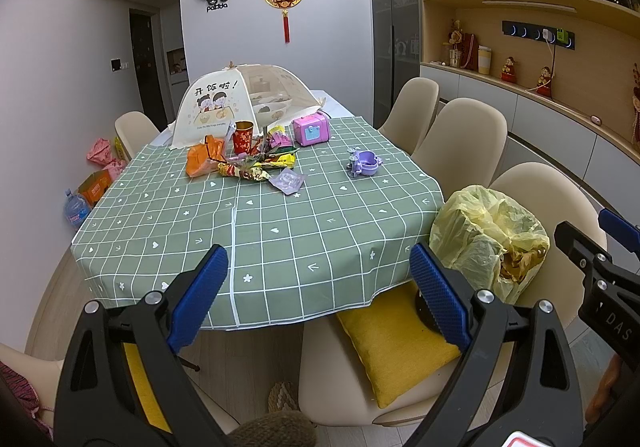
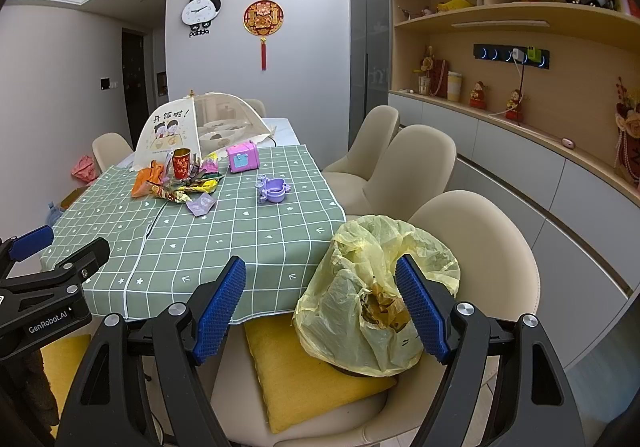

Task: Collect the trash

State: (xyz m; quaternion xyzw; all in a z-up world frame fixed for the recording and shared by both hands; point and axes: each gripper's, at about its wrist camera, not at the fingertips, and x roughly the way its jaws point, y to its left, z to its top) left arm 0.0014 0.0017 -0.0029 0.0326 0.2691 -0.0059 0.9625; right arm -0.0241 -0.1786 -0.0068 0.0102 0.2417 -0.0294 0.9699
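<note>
A pile of snack wrappers (image 1: 248,161) lies far back on the green checked tablecloth (image 1: 280,223), with a red paper cup (image 1: 243,136) and a purple wrapper (image 1: 287,180); the pile also shows in the right wrist view (image 2: 180,183). A yellow trash bag (image 1: 490,239) sits open on a chair's yellow cushion (image 2: 312,375), with brown trash inside (image 2: 384,307). My left gripper (image 1: 318,297) is open and empty at the table's near edge. My right gripper (image 2: 320,305) is open and empty, just in front of the bag (image 2: 360,311).
A mesh food cover (image 1: 236,103) stands at the table's far end. A pink toy box (image 1: 311,130) and a purple toy (image 1: 364,163) sit on the cloth. Beige chairs (image 1: 460,135) line the right side. Shelves and cabinets (image 2: 520,127) run along the right wall.
</note>
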